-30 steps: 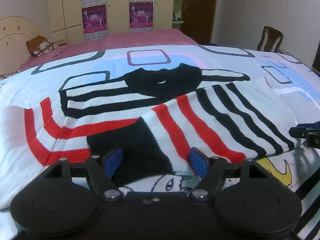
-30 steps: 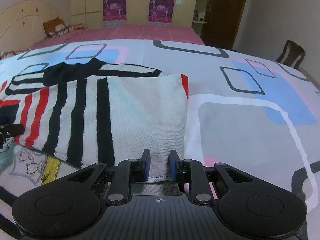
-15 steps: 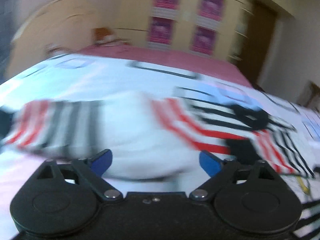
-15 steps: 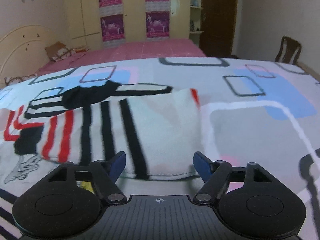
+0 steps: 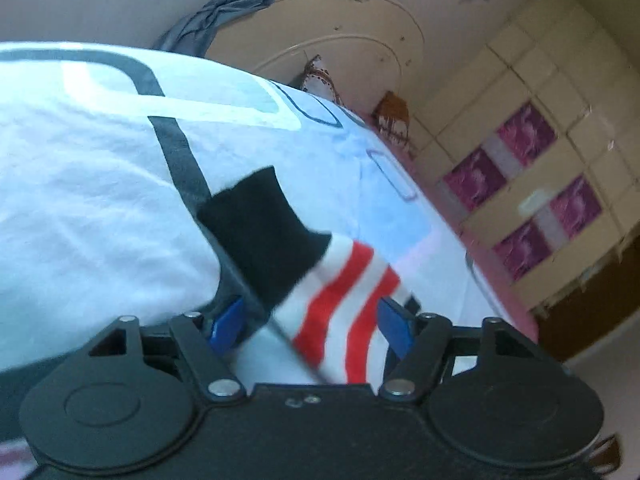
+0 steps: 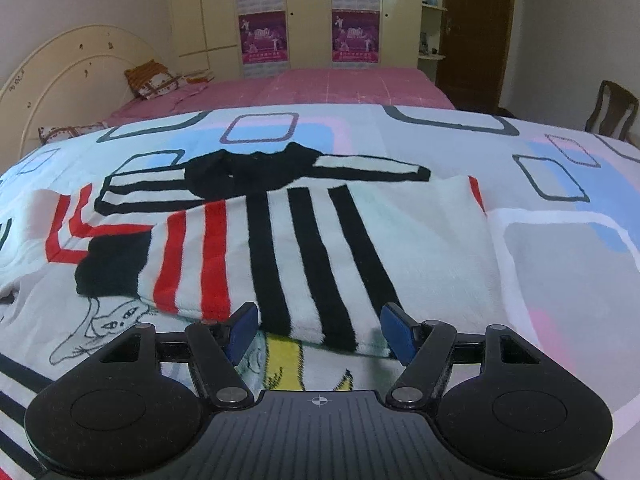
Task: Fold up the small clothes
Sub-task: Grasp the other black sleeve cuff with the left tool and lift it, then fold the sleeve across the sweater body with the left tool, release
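A small knitted sweater (image 6: 304,240), white with black and red stripes, a black collar and black cuffs, lies partly folded on the bed. My right gripper (image 6: 320,330) is open and empty, just in front of its near edge. In the left wrist view, a sleeve (image 5: 344,300) with red stripes and a black cuff (image 5: 268,232) lies between the blue pads of my left gripper (image 5: 310,324), which is open and tilted. I cannot tell whether the pads touch the sleeve.
The sweater lies on a patterned white sheet (image 6: 540,280) with a cartoon print (image 6: 108,320) near the front. A pink bed (image 6: 320,88), headboard (image 6: 60,68), cupboards (image 6: 304,12), a door (image 6: 472,28) and a chair (image 6: 612,108) stand behind.
My right gripper has let go of the sweater's edge and opened. My left gripper has swung left and tilted, and now has the red-striped sleeve between its open pads.
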The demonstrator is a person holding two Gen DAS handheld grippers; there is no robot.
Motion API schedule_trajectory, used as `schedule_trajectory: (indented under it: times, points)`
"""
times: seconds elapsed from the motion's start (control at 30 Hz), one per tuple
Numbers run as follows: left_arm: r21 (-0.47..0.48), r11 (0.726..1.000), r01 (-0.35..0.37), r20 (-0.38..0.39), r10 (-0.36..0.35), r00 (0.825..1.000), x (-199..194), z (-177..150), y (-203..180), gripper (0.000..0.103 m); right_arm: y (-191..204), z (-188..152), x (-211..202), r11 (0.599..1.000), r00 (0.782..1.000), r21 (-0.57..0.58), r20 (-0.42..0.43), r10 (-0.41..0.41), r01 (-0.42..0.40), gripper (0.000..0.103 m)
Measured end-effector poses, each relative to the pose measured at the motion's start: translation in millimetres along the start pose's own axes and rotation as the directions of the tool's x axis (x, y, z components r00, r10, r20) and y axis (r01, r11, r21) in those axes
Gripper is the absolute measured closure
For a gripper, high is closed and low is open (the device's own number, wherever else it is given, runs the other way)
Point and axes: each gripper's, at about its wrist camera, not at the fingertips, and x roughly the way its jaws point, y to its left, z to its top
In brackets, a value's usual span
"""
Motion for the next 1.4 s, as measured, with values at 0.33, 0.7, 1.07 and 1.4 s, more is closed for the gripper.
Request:
schedule_trajectory:
  times: [0.33,0.7,1.07,1.4]
  points:
    - [-0.045,0.999,-0.013,0.004,0.013,1.000,22,15,18,0.083,7,6,0,1.000,1.000,-0.011,-0.001,-0.017,0.017,0.035]
    - [0.145,0.989,0.011,0.031,-0.016,0.999,-4,7,-33,0.098,1,15,-1,1.000,1.000,-0.014,0.007,-0.021,0.021,0.035]
    - [0.400,0.902,0.162,-0.057,-0.152,0.987,-22,-61,-154,0.098,-30,16,-11,0.999,0.999,0.038,0.042,0.012,-0.013,0.035]
    - [0.530,0.793,0.299,-0.238,-0.200,0.951,-17,-162,-244,0.098,-89,13,-31,0.986,0.997,0.160,0.074,0.029,-0.040,0.035]
